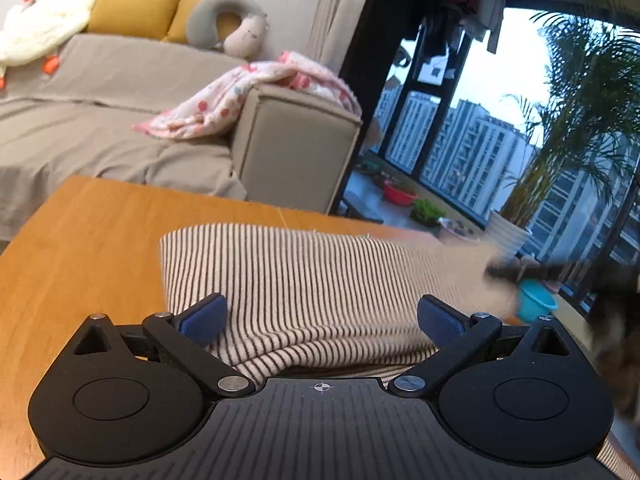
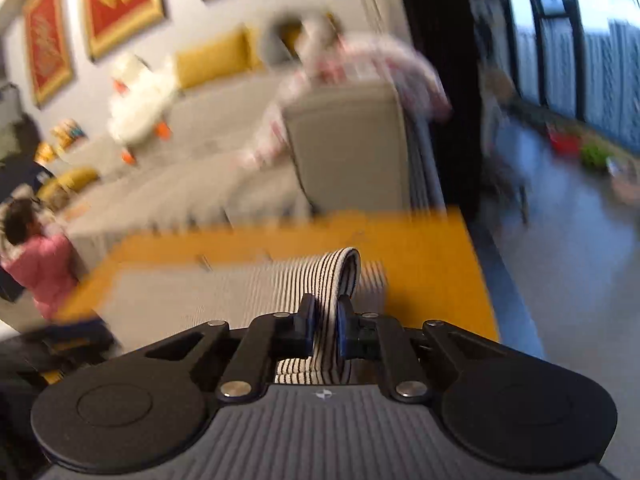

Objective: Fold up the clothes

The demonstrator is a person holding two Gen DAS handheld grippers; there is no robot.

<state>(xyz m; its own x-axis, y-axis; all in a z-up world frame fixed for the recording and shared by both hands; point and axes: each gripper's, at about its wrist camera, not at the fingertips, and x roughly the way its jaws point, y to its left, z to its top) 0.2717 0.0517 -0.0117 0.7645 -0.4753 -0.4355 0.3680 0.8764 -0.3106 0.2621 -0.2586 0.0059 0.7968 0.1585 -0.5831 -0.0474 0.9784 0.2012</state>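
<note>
My right hand-held gripper (image 2: 325, 322) pinches a raised fold of the striped knit garment (image 1: 288, 276), its pads tight on the cloth. My left hand-held gripper (image 1: 320, 320) stands wide over the same garment, gripping nothing. The garment lies spread on the wooden tabletop (image 1: 80, 248) before the sofa (image 1: 120, 128).

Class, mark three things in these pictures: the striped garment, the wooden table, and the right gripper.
striped garment (image 1: 288, 272), left wrist view, on the flat middle of the cloth.
wooden table (image 1: 92, 232), left wrist view, on bare top left of the cloth.
right gripper (image 2: 325, 326), right wrist view, midway between its fingers.
</note>
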